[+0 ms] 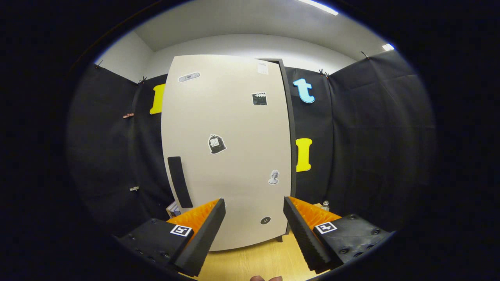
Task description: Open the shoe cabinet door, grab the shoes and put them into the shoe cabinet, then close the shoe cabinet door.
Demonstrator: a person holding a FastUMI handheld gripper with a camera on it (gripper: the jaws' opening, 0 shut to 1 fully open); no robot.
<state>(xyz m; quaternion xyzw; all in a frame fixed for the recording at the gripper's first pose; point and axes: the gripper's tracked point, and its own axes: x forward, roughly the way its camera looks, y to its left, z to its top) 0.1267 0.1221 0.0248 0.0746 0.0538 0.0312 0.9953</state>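
The tool [254, 210] is spread wide, holding nothing. Just ahead stands the shoe cabinet [228, 152] on the wooden floor [254, 261], its stickered door [234, 117] shut, dark handle [179, 181] at its left edge.

The shoe cabinet door [230, 156] is standing shut straight ahead of the gripper [254, 218], blocking the way into the cabinet. The fingers are spread wide with nothing between them, hanging over a bare strip of wooden floor [258, 259] that is leaving free room up to the door's foot. The dark handle [179, 181] is sitting near the door's left edge, unobstructed. Small items [174, 208] are crowding the floor by the cabinet's left bottom corner.
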